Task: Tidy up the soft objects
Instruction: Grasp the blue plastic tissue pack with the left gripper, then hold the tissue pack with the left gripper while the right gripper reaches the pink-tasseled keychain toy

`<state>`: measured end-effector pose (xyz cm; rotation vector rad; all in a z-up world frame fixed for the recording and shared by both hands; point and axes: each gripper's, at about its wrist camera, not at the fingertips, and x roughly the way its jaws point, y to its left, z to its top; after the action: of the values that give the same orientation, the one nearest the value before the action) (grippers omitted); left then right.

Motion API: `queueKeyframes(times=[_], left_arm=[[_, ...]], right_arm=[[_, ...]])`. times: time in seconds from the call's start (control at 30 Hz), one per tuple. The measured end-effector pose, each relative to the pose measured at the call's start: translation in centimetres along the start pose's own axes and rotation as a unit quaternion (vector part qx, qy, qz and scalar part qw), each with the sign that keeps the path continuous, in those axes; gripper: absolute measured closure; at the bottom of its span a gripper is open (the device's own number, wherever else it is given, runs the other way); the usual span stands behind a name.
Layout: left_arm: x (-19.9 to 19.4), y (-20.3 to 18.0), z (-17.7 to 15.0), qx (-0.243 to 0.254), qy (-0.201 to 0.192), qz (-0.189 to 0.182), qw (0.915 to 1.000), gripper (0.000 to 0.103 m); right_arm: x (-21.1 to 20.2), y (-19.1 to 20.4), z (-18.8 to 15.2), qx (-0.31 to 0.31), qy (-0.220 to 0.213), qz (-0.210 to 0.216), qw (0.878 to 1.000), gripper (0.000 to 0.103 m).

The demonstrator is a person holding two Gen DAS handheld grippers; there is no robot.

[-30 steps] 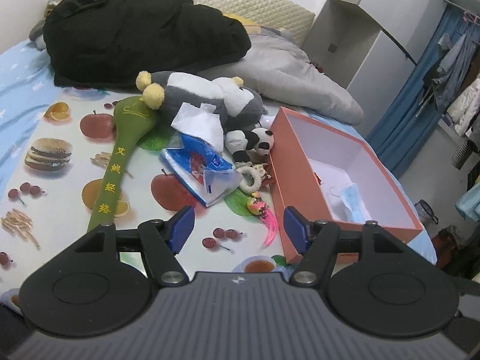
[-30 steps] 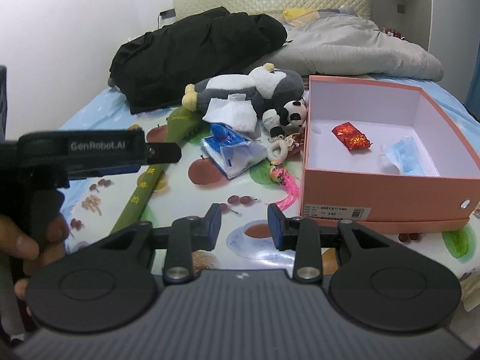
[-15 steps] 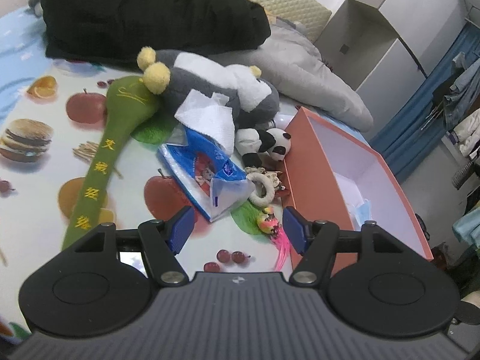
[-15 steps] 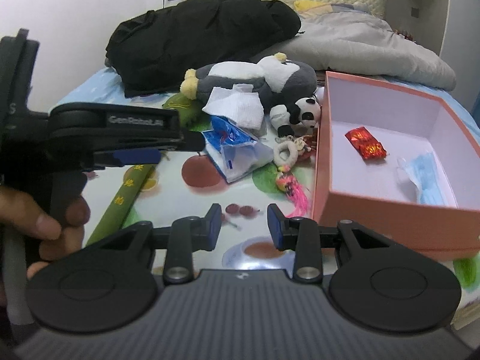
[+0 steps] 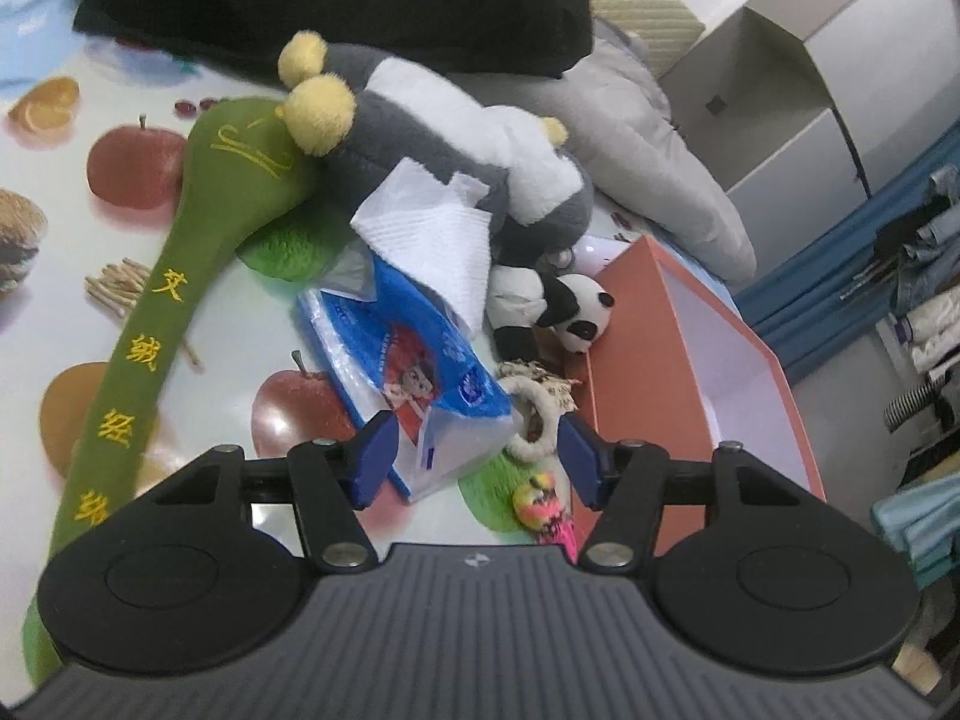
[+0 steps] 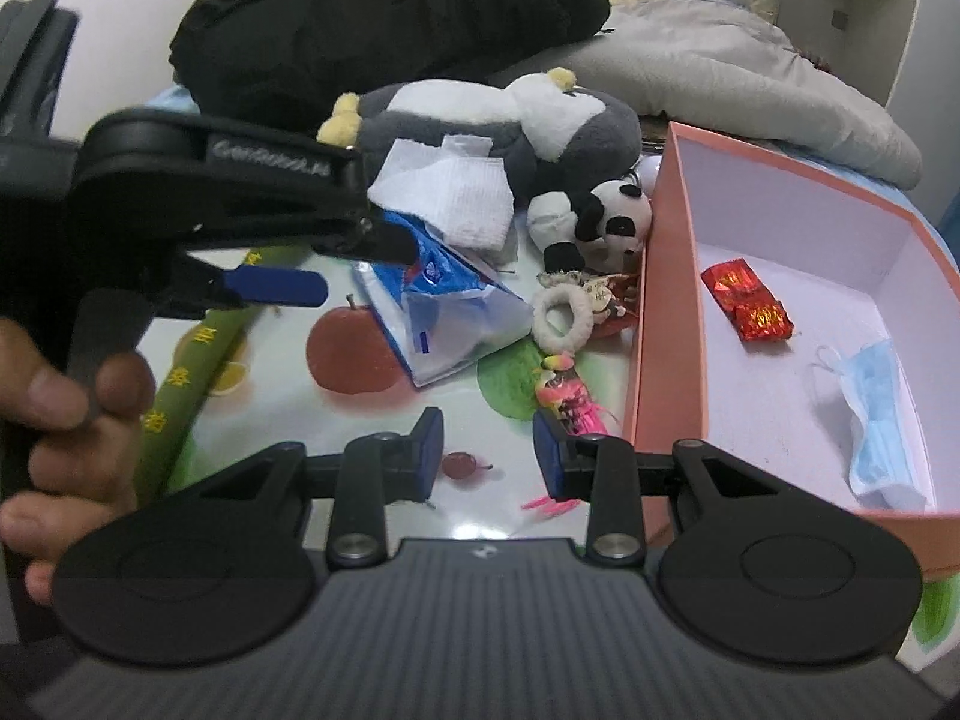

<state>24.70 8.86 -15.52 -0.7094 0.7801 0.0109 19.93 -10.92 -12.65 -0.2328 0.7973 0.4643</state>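
1. Behind the orange box, at the head of the bed, lie a black coat and a grey quilt.
2. Open-topped, the orange box holds a red foil packet and a blue face mask.
3. Left of the box lies a grey and white plush penguin, with a long green plush mallet further left, its head touching the penguin's yellow feet.
4. Against the box's left wall sits a small panda plush; in front of it lie a white fluffy ring and a pink and yellow toy.
5. Left of the ring, a blue tissue pack has a white tissue sticking up.
6. My left gripper has its jaws closing around the near end of the tissue pack, the pads not yet pressing it.
7. My right gripper hangs left of the box's near corner, jaws part open with nothing between them.
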Motion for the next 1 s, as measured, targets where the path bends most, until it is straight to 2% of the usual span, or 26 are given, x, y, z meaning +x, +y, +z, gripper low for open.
queueKeyframes(times=[0.2, 0.43, 0.67, 0.87, 0.9, 0.97, 1.0], left_arm=[[2.9, 0.6, 1.6, -0.02, 0.016, -0.005, 0.9997, 0.039], [6.7, 0.7, 2.8, -0.028, 0.037, -0.003, 0.9989, 0.046], [9.4, 1.0, 3.0, -0.036, 0.052, 0.0, 0.998, 0.065], [9.5, 1.4, 2.8, -0.027, 0.052, 0.009, 0.9982, 0.081], [9.4, 1.5, 2.8, -0.028, 0.051, 0.01, 0.9983, 0.083], [9.2, 1.6, 2.7, -0.033, 0.048, 0.013, 0.9982, 0.09], [9.0, 1.7, 2.7, -0.035, 0.047, 0.013, 0.9982, 0.09]], right_arm=[[2.8, 0.1, 1.0, -0.012, 0.019, -0.016, 1.0, 0.067], [6.1, 0.1, 2.2, -0.035, 0.036, -0.04, 0.998, 0.067], [9.3, 0.0, 2.3, -0.058, 0.054, -0.07, 0.994, 0.068], [10.7, 0.0, 1.8, -0.075, 0.065, -0.08, 0.992, 0.066], [10.8, 0.1, 1.7, -0.078, 0.065, -0.083, 0.991, 0.068], [10.7, 0.2, 1.7, -0.085, 0.059, -0.092, 0.99, 0.082], [10.6, 0.5, 1.6, -0.099, 0.056, -0.097, 0.989, 0.083]])
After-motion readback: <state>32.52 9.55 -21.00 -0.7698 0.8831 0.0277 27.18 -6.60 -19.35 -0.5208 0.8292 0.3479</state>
